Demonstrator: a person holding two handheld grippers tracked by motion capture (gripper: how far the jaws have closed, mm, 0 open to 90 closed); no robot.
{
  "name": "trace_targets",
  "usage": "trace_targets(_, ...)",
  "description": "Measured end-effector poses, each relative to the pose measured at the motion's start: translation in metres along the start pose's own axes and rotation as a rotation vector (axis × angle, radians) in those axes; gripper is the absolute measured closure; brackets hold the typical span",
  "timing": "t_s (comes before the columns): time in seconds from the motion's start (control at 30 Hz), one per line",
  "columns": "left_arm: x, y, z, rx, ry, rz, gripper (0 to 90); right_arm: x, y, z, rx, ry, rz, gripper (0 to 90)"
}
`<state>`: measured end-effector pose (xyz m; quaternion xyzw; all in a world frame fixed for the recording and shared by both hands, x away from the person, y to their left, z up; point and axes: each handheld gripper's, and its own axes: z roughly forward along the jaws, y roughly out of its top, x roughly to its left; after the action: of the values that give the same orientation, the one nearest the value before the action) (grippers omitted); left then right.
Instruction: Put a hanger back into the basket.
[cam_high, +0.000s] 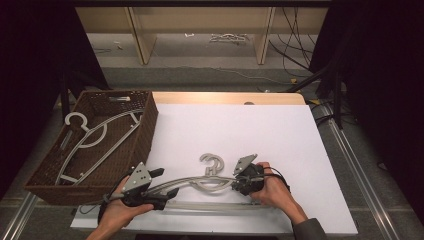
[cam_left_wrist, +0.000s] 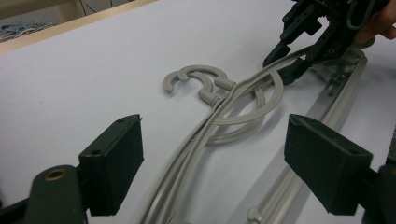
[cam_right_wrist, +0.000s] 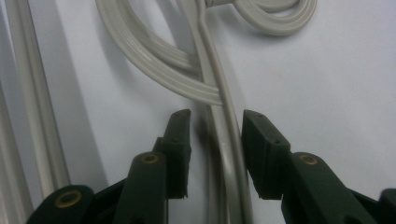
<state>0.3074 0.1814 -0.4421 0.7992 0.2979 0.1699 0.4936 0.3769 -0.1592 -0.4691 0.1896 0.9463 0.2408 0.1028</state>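
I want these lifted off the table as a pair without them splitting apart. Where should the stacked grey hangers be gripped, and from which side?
Grip the stacked hangers on their two thin shoulder arms, one hand-held gripper per side, coming down from above. They lie flat on the white table, so the arms fit between the jaws: the right hand-held gripper already straddles one, and the left hand-held gripper stands open over the other.

Left hand (cam_high: 116, 212) enters from 6 o'clock of the high view, gripping the black two-jaw left gripper (cam_high: 167, 182), which points toward 3 o'clock with jaws spread wide. Right hand (cam_high: 276, 191) comes in from 5 o'clock, holding the black two-jaw right gripper (cam_high: 236, 180) pointed toward 9 o'clock, jaws parted narrowly. Both forearms angle inward, grippers facing each other.
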Motion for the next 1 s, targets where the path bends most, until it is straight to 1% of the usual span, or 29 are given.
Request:
trace_targets(0.17, 0.0, 0.0, 0.0, -0.002, -0.008, 0.007, 19.7, 0.0, 0.001, -0.004, -0.005, -0.016, -0.01, 71.6)
trace_targets(0.23, 0.0, 0.0, 0.0, -0.003, -0.008, 0.007, 19.7, 0.0, 0.002, -0.005, -0.009, -0.027, -0.019, 76.6)
trace_targets(0.3, 0.0, 0.0, 0.0, -0.001, -0.004, 0.005, 19.7, 0.001, 0.002, -0.007, -0.01, -0.025, -0.022, 77.4)
trace_targets(0.33, 0.0, 0.001, 0.001, 0.0, -0.004, 0.008, 19.7, 0.002, 0.003, -0.007, -0.004, -0.03, -0.049, 78.3)
trace_targets(0.4, 0.0, 0.001, 0.002, 0.004, -0.01, 0.011, 19.7, 0.004, 0.004, -0.008, 0.004, -0.026, -0.066, 79.0)
trace_targets(0.43, 0.0, 0.001, 0.002, 0.004, -0.01, 0.011, 19.7, 0.004, 0.005, -0.009, -0.001, -0.033, -0.077, 79.3)
trace_targets(0.47, 0.0, 0.002, 0.004, 0.009, -0.01, 0.011, 19.8, 0.005, 0.006, -0.01, -0.002, -0.03, -0.085, 79.6)
trace_targets(0.5, 0.0, 0.002, 0.005, 0.013, -0.006, 0.007, 19.8, 0.006, 0.006, -0.012, -0.004, -0.035, -0.091, 79.9)
trace_targets(0.57, 0.001, 0.002, 0.009, 0.02, -0.014, 0.01, 20.4, 0.008, 0.008, -0.016, 0.0, -0.051, -0.104, 80.4)
trace_targets(0.6, 0.003, 0.003, 0.01, 0.024, -0.009, 0.027, 20.8, 0.008, 0.009, -0.019, -0.004, -0.055, -0.114, 80.8)
trace_targets(0.63, 0.003, 0.004, 0.011, 0.022, -0.017, 0.023, 21.0, 0.009, 0.01, -0.02, -0.007, -0.061, -0.125, 81.0)
trace_targets(0.7, 0.003, 0.005, 0.013, 0.021, -0.013, 0.023, 21.1, 0.009, 0.012, -0.022, -0.007, -0.062, -0.132, 81.2)
trace_targets(0.73, 0.003, 0.007, 0.017, 0.026, -0.021, 0.016, 21.4, 0.011, 0.013, -0.024, -0.008, -0.075, -0.147, 81.4)
trace_targets(0.77, 0.004, 0.01, 0.019, 0.027, -0.018, 0.032, 21.5, 0.012, 0.014, -0.026, -0.011, -0.081, -0.153, 81.5)
trace_targets(0.8, 0.005, 0.012, 0.021, 0.028, -0.023, 0.039, 21.6, 0.013, 0.015, -0.027, -0.012, -0.087, -0.158, 81.5)
trace_targets(0.83, 0.005, 0.014, 0.024, 0.031, -0.03, 0.04, 21.8, 0.014, 0.016, -0.029, -0.013, -0.09, -0.165, 81.6)
trace_targets(0.9, 0.004, 0.016, 0.027, 0.033, -0.027, 0.041, 23.8, 0.016, 0.018, -0.032, -0.016, -0.099, -0.172, 81.6)
trace_targets(0.93, 0.004, 0.02, 0.033, 0.041, -0.037, 0.056, 24.0, 0.017, 0.019, -0.033, -0.014, -0.101, -0.181, 81.6)
trace_targets(0.97, 0.004, 0.022, 0.036, 0.044, -0.041, 0.055, 24.0, 0.018, 0.021, -0.035, -0.017, -0.11, -0.182, 81.6)
trace_targets(1.0, 0.003, 0.024, 0.038, 0.048, -0.046, 0.064, 24.2, 0.019, 0.022, -0.036, -0.019, -0.116, -0.183, 81.6)
